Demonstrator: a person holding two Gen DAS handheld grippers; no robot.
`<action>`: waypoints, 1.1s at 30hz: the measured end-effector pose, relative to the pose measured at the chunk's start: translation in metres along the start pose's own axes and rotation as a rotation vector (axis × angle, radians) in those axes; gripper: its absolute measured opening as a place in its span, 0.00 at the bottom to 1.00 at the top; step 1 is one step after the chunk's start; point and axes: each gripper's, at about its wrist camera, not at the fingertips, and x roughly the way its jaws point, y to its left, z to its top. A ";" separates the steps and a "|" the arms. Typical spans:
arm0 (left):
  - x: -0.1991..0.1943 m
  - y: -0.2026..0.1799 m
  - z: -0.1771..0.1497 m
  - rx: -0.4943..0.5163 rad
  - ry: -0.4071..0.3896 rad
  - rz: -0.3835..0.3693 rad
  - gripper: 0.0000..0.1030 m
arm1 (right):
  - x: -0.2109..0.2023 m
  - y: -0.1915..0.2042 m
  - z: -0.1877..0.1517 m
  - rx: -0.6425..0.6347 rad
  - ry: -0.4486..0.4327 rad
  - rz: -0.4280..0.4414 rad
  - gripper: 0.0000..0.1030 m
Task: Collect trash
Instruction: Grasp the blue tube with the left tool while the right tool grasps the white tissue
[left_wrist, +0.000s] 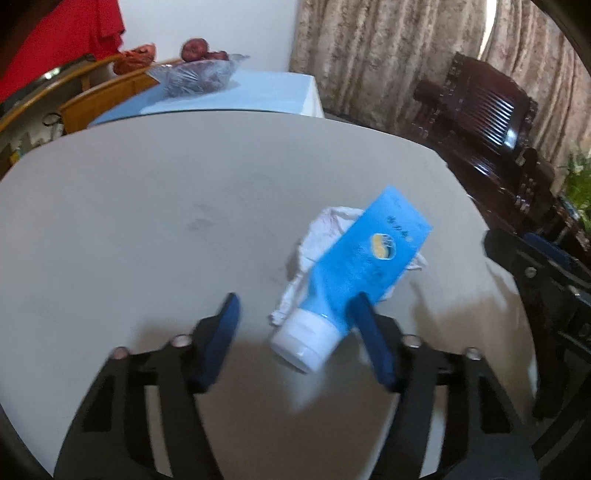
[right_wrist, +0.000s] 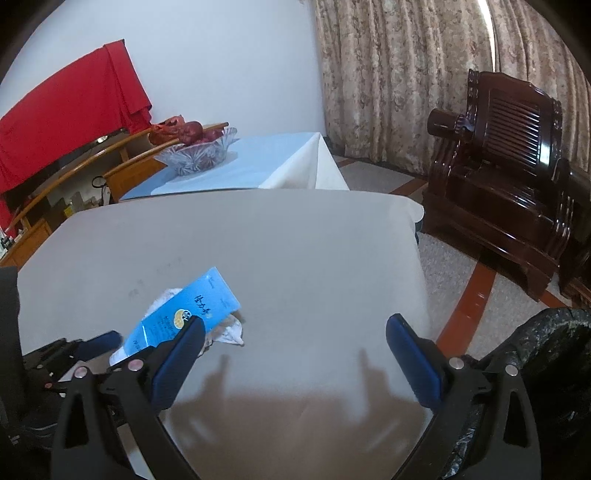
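A blue tube with a white cap (left_wrist: 354, 273) lies on the grey table (left_wrist: 147, 221), on top of a crumpled white tissue (left_wrist: 325, 236). My left gripper (left_wrist: 295, 314) is open, its jaws wide apart. The tube's cap end sits between them, close to the right finger (left_wrist: 369, 332); I cannot tell if they touch. In the right wrist view the tube (right_wrist: 184, 314) and the tissue (right_wrist: 229, 332) lie at the left, partly behind my left finger (right_wrist: 181, 354). My right gripper (right_wrist: 295, 339) is open and empty above the table (right_wrist: 295, 258).
A black-lined trash bin (right_wrist: 546, 354) stands at the lower right beside the table. A blue-clothed table (right_wrist: 258, 162) with a glass fruit bowl (right_wrist: 195, 151) stands behind. A dark wooden armchair (right_wrist: 509, 162) and curtains are to the right.
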 end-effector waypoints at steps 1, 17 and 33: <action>-0.001 -0.002 0.000 0.005 0.000 -0.025 0.40 | 0.000 0.000 0.000 0.002 0.002 0.001 0.93; -0.066 0.017 -0.018 -0.134 -0.129 -0.021 0.30 | 0.001 0.006 0.002 -0.002 0.005 0.020 0.93; -0.037 0.027 -0.035 -0.072 0.061 0.067 0.66 | 0.002 0.028 -0.007 -0.045 0.025 0.046 0.93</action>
